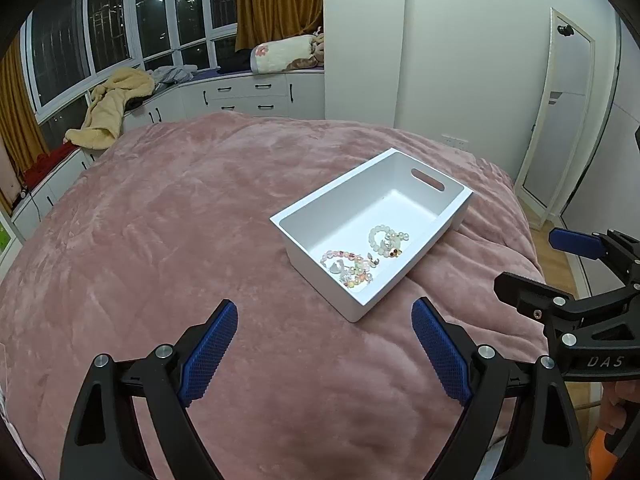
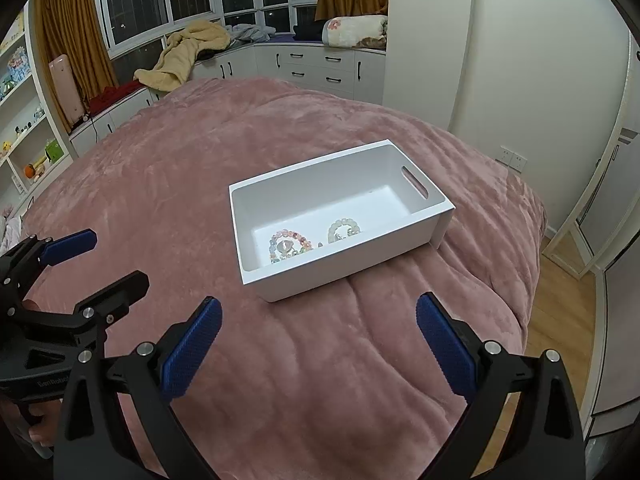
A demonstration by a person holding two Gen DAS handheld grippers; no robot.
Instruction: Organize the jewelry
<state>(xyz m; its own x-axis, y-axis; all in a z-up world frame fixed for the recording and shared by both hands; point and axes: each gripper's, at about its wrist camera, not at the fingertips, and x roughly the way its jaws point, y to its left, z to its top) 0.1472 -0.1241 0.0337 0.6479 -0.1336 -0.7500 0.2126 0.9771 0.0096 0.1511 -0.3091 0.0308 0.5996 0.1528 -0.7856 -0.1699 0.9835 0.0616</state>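
Observation:
A white box (image 1: 344,184) with a handle slot sits on the pink blanket; it also shows in the right wrist view (image 2: 340,262). Inside lie a pink multicolour bead bracelet (image 1: 348,266) (image 2: 289,241) and a pale white-green bead bracelet (image 1: 386,238) (image 2: 343,228), with small earrings beside them. My left gripper (image 1: 324,310) is open and empty, hovering over the blanket short of the box. My right gripper (image 2: 318,312) is open and empty, also short of the box. Each gripper shows at the edge of the other's view.
The pink blanket (image 1: 180,220) covers the bed. White drawers (image 1: 248,96) and a window seat with clothes and a yellow robe (image 1: 112,104) stand behind. A mirror (image 1: 556,112) leans at the right wall. Shelves (image 2: 24,128) stand at the left.

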